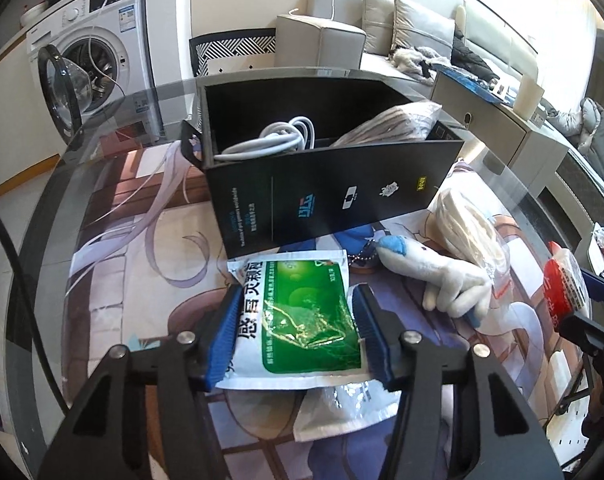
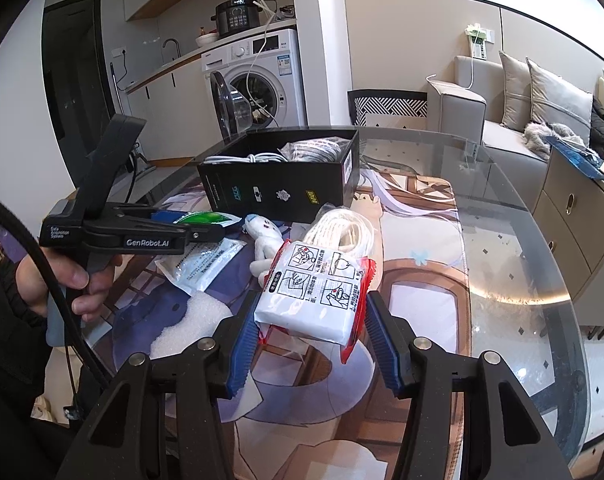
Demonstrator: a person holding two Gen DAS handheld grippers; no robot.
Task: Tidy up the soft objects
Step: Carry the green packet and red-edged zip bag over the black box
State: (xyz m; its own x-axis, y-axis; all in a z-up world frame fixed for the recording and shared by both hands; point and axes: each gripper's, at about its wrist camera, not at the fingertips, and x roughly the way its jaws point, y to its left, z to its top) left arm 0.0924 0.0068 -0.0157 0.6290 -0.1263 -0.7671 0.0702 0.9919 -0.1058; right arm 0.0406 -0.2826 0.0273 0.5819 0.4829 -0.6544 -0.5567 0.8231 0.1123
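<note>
My left gripper is shut on a green and white sachet, held just in front of the open black box. The box holds a coiled grey cable and a bagged pillow. My right gripper is shut on a red and white packet, held above the table mat. A white plush toy and a bagged coil of white rope lie to the right of the box. In the right wrist view the left gripper shows side-on with the sachet.
A round glass table carries a printed mat. A clear plastic bag and white foam lie at the left. A washing machine with its door open and a sofa stand beyond.
</note>
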